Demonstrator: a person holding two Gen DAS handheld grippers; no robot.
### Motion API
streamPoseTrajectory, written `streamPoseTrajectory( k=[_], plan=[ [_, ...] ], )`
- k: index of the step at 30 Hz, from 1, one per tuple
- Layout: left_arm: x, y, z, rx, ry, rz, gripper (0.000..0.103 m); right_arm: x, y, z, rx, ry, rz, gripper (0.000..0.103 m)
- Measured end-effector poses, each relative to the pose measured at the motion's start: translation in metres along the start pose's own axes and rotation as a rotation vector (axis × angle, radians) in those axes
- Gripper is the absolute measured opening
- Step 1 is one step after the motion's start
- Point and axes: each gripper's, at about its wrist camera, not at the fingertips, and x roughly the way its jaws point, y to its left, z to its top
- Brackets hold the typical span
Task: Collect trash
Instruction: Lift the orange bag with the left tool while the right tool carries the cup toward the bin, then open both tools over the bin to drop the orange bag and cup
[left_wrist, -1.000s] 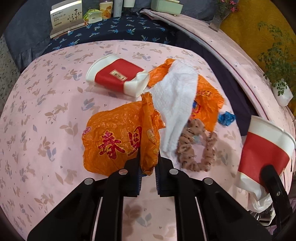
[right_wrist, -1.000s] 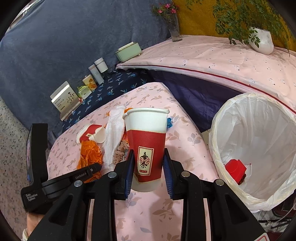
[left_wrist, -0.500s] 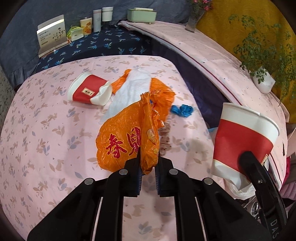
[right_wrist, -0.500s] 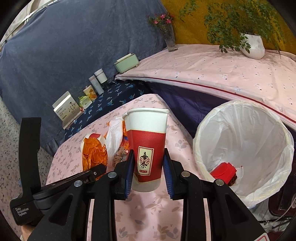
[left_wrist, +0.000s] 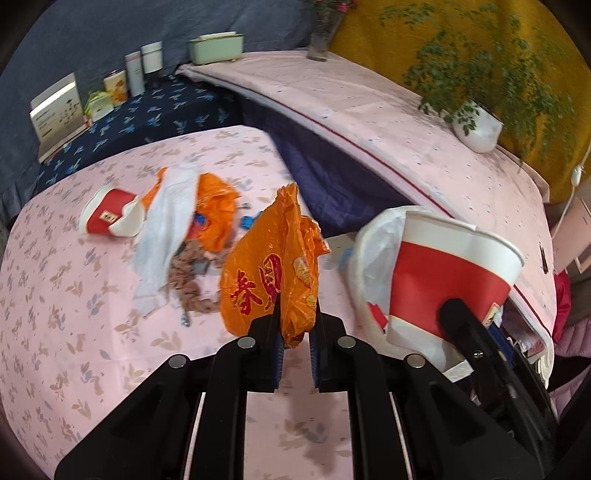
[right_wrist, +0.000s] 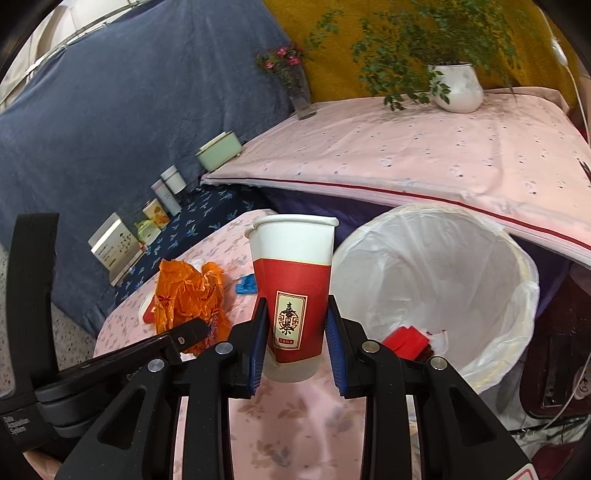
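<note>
My left gripper (left_wrist: 295, 328) is shut on an orange plastic bag (left_wrist: 273, 273) and holds it above the pink flowered table (left_wrist: 74, 317). My right gripper (right_wrist: 295, 332) is shut on an upright red and white paper cup (right_wrist: 293, 280), which also shows in the left wrist view (left_wrist: 443, 280). A white-lined trash bin (right_wrist: 443, 266) stands just right of the cup with a red item (right_wrist: 404, 341) inside. On the table lie a crushed red cup (left_wrist: 110, 218), a white tissue (left_wrist: 166, 229), a second orange bag (left_wrist: 218, 214), a brown scrap (left_wrist: 188, 280) and a blue scrap (left_wrist: 246, 221).
A dark blue flowered surface (left_wrist: 155, 107) behind the table carries boxes, tins and bottles. A higher pink-covered ledge (right_wrist: 424, 147) holds a white plant pot (right_wrist: 458, 86), a flower vase (right_wrist: 299, 92) and a green box (right_wrist: 219, 149).
Both grippers have moved right toward the trash bin. The orange bag has been lifted off the table and carried away from the other trash. The cup is nearer the bin.
</note>
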Motion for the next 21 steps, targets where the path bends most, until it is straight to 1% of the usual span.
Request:
streamPoseTrajectory(
  k=[10,17,21],
  plan=[
    [0.008,-0.065,0.005,0.122,0.006,-0.089,0.011,-0.011,-0.057,0.010,0.089,-0.035,-0.067,0.029],
    [0.025,-0.095,0.006,0.180,0.044,-0.163,0.011,-0.010,-0.093,0.011,0.146,-0.030,-0.114,0.029],
    [0.033,-0.103,0.005,0.181,0.066,-0.199,0.015,-0.005,-0.106,0.009,0.163,-0.018,-0.130,0.029]
  ],
)
